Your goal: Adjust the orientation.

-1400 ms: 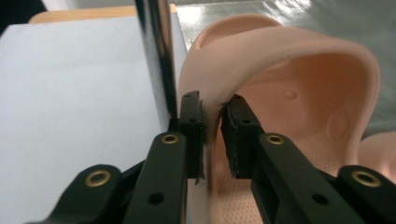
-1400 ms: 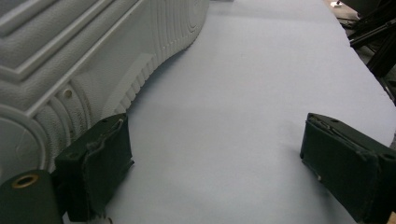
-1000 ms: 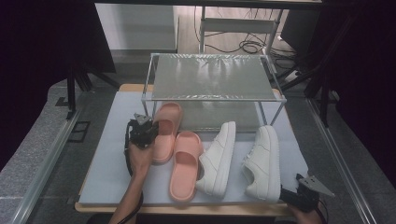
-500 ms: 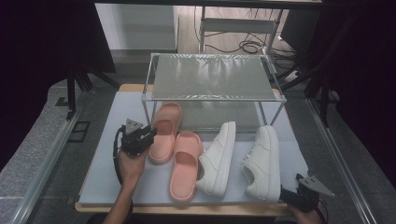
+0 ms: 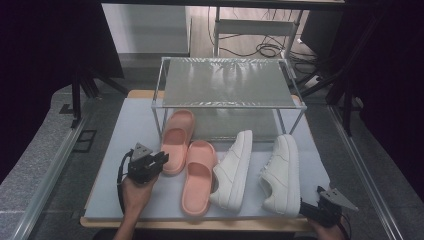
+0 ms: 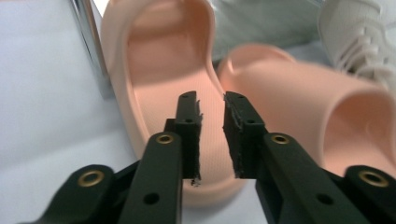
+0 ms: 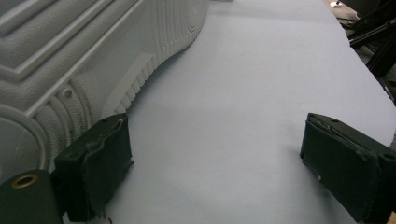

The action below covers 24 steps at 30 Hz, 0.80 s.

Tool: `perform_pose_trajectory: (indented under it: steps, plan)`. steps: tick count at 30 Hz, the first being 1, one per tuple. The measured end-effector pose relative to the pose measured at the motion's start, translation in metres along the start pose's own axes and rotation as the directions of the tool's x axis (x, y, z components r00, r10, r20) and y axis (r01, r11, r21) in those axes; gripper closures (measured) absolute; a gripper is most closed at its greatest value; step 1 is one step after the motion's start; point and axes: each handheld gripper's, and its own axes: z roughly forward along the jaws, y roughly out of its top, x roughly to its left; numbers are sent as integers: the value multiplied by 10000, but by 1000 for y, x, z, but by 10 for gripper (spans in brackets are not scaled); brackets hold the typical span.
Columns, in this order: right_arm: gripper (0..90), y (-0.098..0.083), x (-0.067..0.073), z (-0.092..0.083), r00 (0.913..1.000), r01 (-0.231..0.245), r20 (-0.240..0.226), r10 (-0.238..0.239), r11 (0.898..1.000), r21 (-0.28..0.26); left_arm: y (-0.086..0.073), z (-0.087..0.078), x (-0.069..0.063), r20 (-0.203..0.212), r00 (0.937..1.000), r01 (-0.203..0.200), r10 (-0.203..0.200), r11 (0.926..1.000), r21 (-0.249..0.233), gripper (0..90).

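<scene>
Two pink slippers lie side by side on the pale mat [image 5: 127, 125]; one [image 5: 177, 137] reaches under the rack and the other [image 5: 198, 177] sits nearer me. My left gripper [image 5: 160, 160] hovers at the heel of the farther slipper [image 6: 159, 60]. Its jaws have just been closing and stand open by a narrow gap with nothing between them [image 6: 212, 100]. Two white sneakers [image 5: 234, 167] [image 5: 281, 172] lie to the right. My right gripper [image 5: 311, 206] stands wide open [image 7: 215, 135] by the right sneaker's heel [image 7: 70, 56], holding nothing.
A metal-framed rack with a frosted top [image 5: 227, 82] stands at the back of the mat, and its front left leg [image 6: 91, 51] rises beside the farther slipper. Bare mat lies left of the slippers and right of the sneakers. The table's front edge runs just below both hands.
My left gripper has drawn back toward me from beside the farther slipper's middle to its heel. The slippers, the sneakers and the right gripper have stayed put.
</scene>
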Motion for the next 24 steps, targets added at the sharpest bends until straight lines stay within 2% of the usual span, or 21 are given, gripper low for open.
perform_pose_trajectory:
  steps: [1, 7, 13, 19, 24]
  plan:
    - [83, 0, 0, 0, 10000, -3, 2, 3, 10000, 1, -4, 0, -1, 41, 10000, -8, 8, 10000, 68, 805]
    - [83, 0, 0, 0, 10000, -2, 3, 2, 10000, 0, -25, -2, -5, 224, 9997, -48, 39, 9992, 408, 860]
    - [83, 0, 0, 0, 10000, -8, 6, 8, 10000, -11, -39, -4, -9, 62, 9997, -249, 245, 9972, 709, 878]
    - [83, 0, 0, 0, 10000, -3, 8, 3, 10000, 2, -42, 8, -11, -191, 9981, -554, 580, 9916, 1169, 876]
    - [83, 0, 0, 0, 10000, -3, 8, 3, 10000, -1, -37, 16, -10, -338, 9969, -663, 709, 9905, 1208, 874]
